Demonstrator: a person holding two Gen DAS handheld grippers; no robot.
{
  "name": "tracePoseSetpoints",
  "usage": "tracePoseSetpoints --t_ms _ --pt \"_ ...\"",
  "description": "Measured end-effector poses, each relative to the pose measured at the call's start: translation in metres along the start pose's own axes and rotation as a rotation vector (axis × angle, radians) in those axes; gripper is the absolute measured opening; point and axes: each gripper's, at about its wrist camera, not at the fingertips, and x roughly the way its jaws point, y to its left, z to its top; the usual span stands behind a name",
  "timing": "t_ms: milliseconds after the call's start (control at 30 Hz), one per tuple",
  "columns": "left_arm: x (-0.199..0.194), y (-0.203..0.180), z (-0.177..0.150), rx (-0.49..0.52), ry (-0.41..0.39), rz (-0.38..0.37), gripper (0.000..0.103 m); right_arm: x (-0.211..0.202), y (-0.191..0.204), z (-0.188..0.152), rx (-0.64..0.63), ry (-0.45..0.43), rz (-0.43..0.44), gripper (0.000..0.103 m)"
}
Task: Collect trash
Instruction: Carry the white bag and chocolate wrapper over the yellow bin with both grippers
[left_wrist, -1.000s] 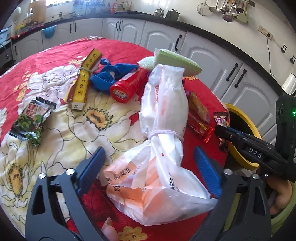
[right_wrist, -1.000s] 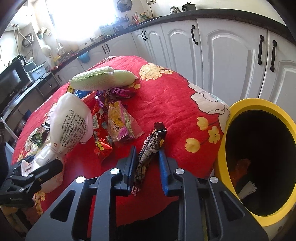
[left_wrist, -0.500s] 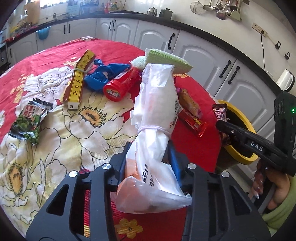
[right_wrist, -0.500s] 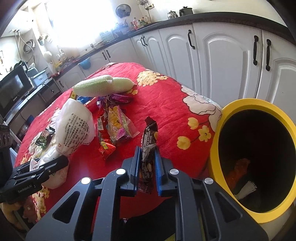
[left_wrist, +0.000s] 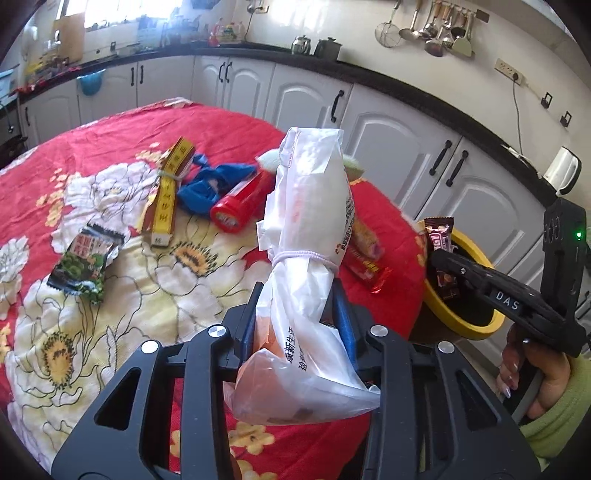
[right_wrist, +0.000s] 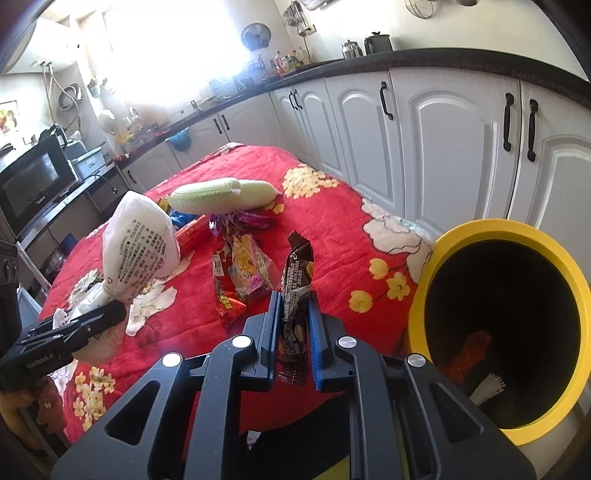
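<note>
Lifted since a second ago: the white plastic bag (left_wrist: 306, 236), then lying on the cloth between spread fingers, now stands clear of the table, pinched low on its knotted body by the left gripper (left_wrist: 295, 325). Its tied neck points up and away, and its loose bottom sags toward the camera below the jaws. Likewise the dark snack wrapper (right_wrist: 297, 291), which was loosely straddled on the cloth, is now clamped upright in the right gripper (right_wrist: 293, 325) and raised off the red flowered tablecloth (right_wrist: 332, 221).

Meaning for the task: two pieces of trash are in hand at once, and both now need only a carry to the yellow bin (right_wrist: 439, 258), which stands just off the table edge to the right, its mouth tilted into the right wrist view, some trash already at the bottom. I judge the wrapper goes first, being nearer the rim.

Pose: left gripper held level over the near table edge, pointing across the table. Right gripper is to its right, near the bin rim, with the person's hand (left_wrist: 532, 373) wrapped on the handle.

Remaining on the cloth, largest first: green sponge (right_wrist: 221, 194), blue rag (left_wrist: 210, 184), red tube (left_wrist: 240, 206), yellow box (left_wrist: 166, 199), green packet (left_wrist: 85, 264), small candy wrappers (right_wrist: 240, 277).
</note>
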Motion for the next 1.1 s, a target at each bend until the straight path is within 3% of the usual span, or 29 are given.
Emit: tracePoseSetpoints --t_ms 467,1100 --pt "0.002 -0.043 0.017 0.035 -0.032 -0.065 0.028 -0.034 -0.022 0.009 0.009 -0.068 -0.011 0.014" --pt "0.018 -0.102 0.037 0.084 -0.054 -0.146 0.028 -0.068 -0.075 0.017 0.061 -0.134 -0.098 0.014"
